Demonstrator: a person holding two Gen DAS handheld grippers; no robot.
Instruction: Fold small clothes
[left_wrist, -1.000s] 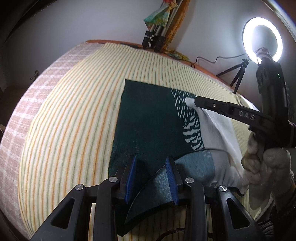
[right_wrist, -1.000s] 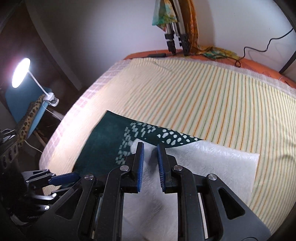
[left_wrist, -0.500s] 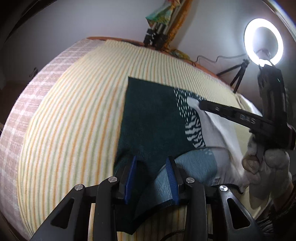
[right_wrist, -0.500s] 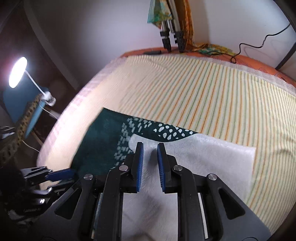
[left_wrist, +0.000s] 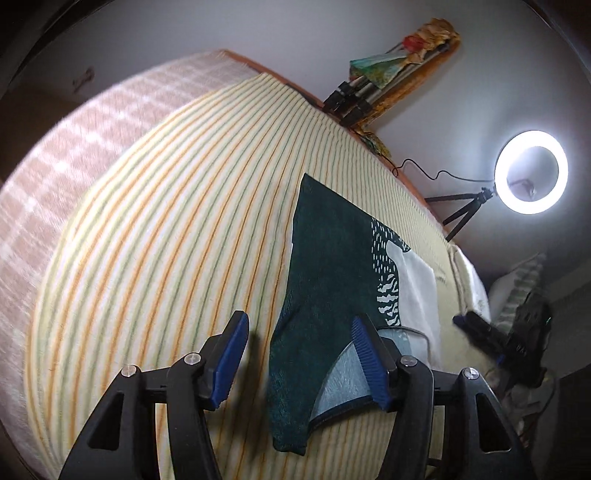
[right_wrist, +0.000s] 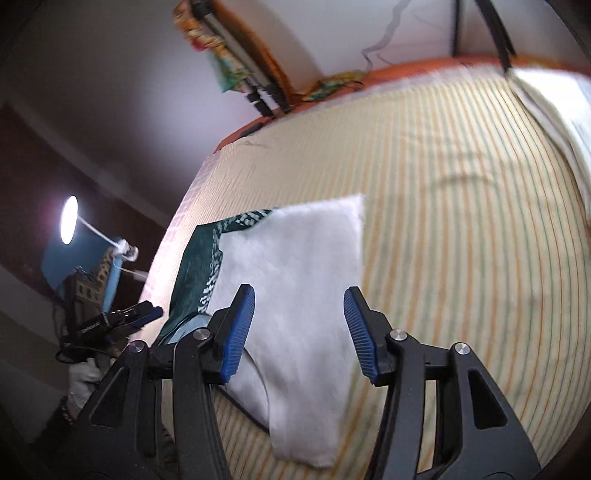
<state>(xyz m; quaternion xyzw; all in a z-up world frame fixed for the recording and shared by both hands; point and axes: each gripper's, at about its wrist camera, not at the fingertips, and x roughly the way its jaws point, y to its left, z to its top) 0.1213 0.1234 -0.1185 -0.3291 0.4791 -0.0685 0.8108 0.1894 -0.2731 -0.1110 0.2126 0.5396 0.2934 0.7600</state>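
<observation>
In the left wrist view, the left gripper (left_wrist: 301, 363) is nearest, at 6 o'clock. Its jaws are opening and stand about half wide; the dark green side of the small garment (left_wrist: 325, 280) lies between them, but the pads do not press it, so I judge the cloth is being let go to rest flat. A pale blue inner part shows beside the right pad. The garment lies on the striped bedsheet (left_wrist: 177, 236), green half toward 11 o'clock, white half toward 2 o'clock. At 4 o'clock the right gripper (left_wrist: 476, 326) hangs off the cloth.

In the right wrist view, the right gripper (right_wrist: 299, 332) is also opening, about half wide, above the white half of the garment (right_wrist: 303, 266), holding nothing. Farther, at 1 o'clock in the left view, a ring light (left_wrist: 531, 171) on a small tripod shines on the bed, and folded tripods (left_wrist: 369, 92) lean on the wall.
</observation>
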